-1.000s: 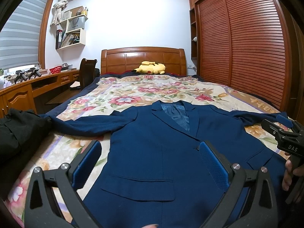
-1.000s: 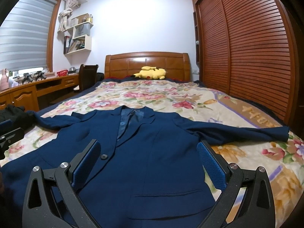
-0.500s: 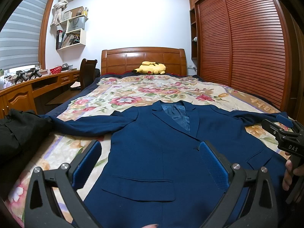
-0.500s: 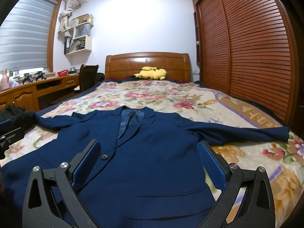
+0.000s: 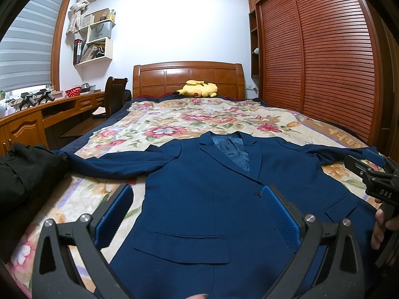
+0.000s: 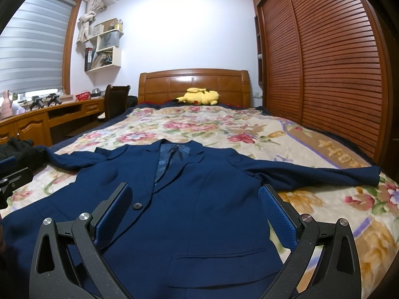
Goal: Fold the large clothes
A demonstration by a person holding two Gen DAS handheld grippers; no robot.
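Observation:
A navy blue suit jacket (image 5: 199,199) lies flat, front up, on the flowered bedspread (image 5: 179,122), collar toward the headboard and both sleeves spread out sideways. It also shows in the right wrist view (image 6: 199,199). My left gripper (image 5: 197,206) is open and empty, hovering over the jacket's lower left front near the pocket. My right gripper (image 6: 194,206) is open and empty over the jacket's lower right front. The right gripper's body (image 5: 374,184) shows at the right edge of the left wrist view, held by a hand.
A black garment (image 5: 22,174) lies at the bed's left edge. A yellow plush toy (image 5: 197,90) rests by the wooden headboard (image 5: 187,74). A desk (image 5: 37,117) and chair (image 5: 114,94) stand left. A slatted wardrobe (image 5: 324,62) runs along the right.

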